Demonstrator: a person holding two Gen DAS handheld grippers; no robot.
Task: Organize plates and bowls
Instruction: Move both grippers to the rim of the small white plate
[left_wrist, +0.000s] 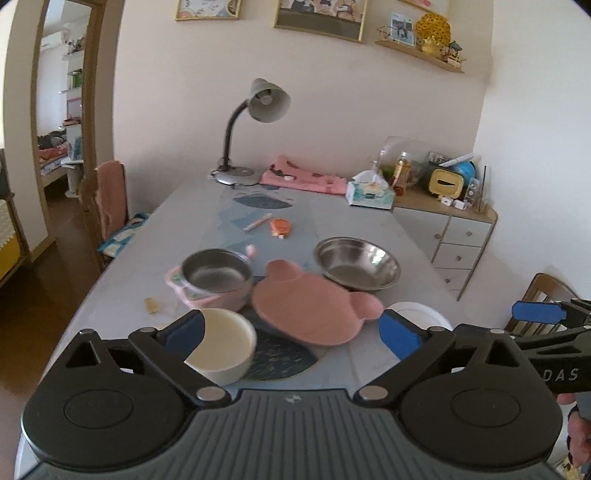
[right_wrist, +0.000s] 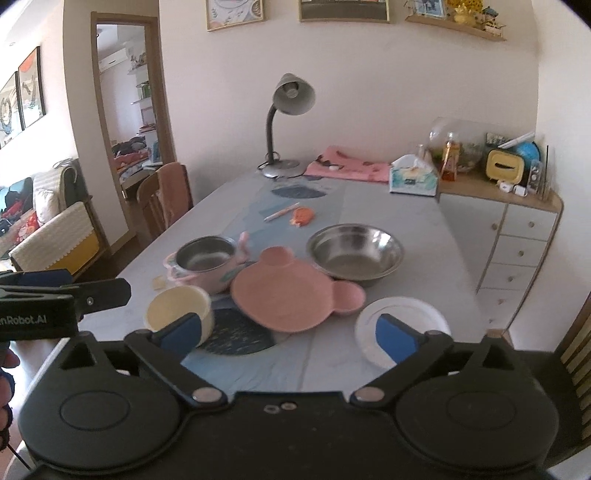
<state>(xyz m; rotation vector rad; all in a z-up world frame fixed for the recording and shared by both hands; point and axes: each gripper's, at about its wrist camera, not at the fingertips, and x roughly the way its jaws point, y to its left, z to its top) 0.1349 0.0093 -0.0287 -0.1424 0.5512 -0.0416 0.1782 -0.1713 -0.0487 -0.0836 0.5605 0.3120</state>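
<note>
On the grey table (right_wrist: 388, 206) we see five dishes grouped near the front edge. At the centre lies a pink bear-shaped plate (right_wrist: 284, 295), and we place the rest around it by the clock. At two o'clock stands a wide steel bowl (right_wrist: 354, 251), its rim just beside the plate's far edge. At ten o'clock sits a steel pot in a pink holder (right_wrist: 203, 262), touching or nearly touching the plate (we cannot tell which). At eight o'clock is a cream cup (right_wrist: 179, 308), just in front of the pot. At four o'clock lies a small white plate (right_wrist: 400, 328), near the bear's ear. A dark round mat (right_wrist: 236, 336) shows under the pink plate's near side.

Our left gripper (left_wrist: 291, 332) has its jaws spread wide with nothing between them; its blue pads hang over the cream cup and the white plate without pressing on either. Our right gripper (right_wrist: 290, 334) is likewise spread wide and grips nothing.

Farther back, at twelve o'clock, a grey desk lamp (right_wrist: 288, 118) stands by the wall, with a pink folded cloth (right_wrist: 347, 166) and a tissue box (right_wrist: 413, 179) to its right.
</note>
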